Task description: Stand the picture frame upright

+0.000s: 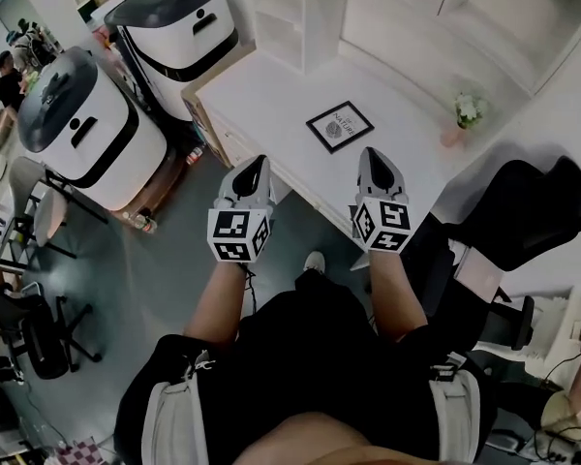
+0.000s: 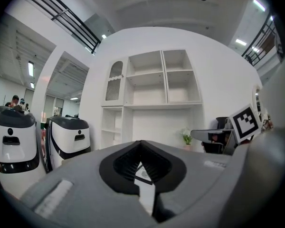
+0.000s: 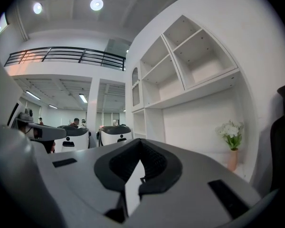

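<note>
Frame point(image 1: 340, 126) is lying flat on the desk point(image 1: 261, 105) beyond the left gripper point(image 1: 256, 168) and right gripper point(image 1: 376, 158), both sitting closed and empty; probably light, stiff, breakable, so gripping one edge looks best.

Bright ceiling lighting; fisheye edges dark; near jaws blurred.

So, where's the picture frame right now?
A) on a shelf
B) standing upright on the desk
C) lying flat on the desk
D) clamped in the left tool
C: the picture frame lies flat, face up, on the white desk.
</note>
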The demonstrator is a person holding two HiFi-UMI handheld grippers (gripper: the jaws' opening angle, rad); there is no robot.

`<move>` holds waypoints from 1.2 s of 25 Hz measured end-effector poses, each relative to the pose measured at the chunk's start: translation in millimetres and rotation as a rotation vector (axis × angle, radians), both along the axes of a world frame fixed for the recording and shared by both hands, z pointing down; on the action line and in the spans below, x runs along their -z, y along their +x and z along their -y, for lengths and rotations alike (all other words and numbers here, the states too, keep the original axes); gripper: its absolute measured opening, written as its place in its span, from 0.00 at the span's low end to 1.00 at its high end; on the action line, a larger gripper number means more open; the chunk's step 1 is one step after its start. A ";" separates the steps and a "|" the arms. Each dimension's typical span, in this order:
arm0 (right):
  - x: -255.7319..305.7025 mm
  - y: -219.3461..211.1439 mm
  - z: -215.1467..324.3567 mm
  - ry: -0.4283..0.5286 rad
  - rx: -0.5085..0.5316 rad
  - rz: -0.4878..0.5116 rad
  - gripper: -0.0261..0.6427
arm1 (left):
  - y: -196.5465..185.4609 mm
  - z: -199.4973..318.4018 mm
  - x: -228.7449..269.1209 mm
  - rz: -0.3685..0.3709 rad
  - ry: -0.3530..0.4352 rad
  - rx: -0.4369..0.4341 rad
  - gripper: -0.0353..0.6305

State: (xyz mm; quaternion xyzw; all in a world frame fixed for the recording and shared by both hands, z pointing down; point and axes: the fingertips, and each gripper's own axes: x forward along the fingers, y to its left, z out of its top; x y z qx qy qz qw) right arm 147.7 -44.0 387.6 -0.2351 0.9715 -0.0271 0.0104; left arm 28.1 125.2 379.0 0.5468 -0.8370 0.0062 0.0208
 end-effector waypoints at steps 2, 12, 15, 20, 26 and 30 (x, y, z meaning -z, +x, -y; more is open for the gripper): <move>-2.5 -14.6 26.9 -0.013 -0.010 -0.004 0.04 | -18.8 25.7 -0.1 -0.006 -0.011 -0.003 0.07; -12.8 -68.5 140.8 -0.062 -0.034 -0.023 0.04 | -80.3 144.7 -5.5 -0.019 -0.074 -0.047 0.07; -11.4 -74.3 162.2 -0.057 -0.046 -0.037 0.04 | -91.2 166.0 -4.1 -0.034 -0.066 -0.050 0.08; -17.1 -71.5 174.2 -0.060 -0.062 -0.054 0.04 | -94.2 195.0 -10.2 -0.057 -0.084 -0.091 0.07; -22.8 -67.9 178.0 -0.060 -0.097 -0.071 0.04 | -94.6 233.4 -12.3 -0.036 -0.104 -0.183 0.07; -30.5 -52.3 194.1 -0.067 -0.193 -0.082 0.04 | -95.9 267.2 -15.5 -0.018 -0.109 -0.285 0.07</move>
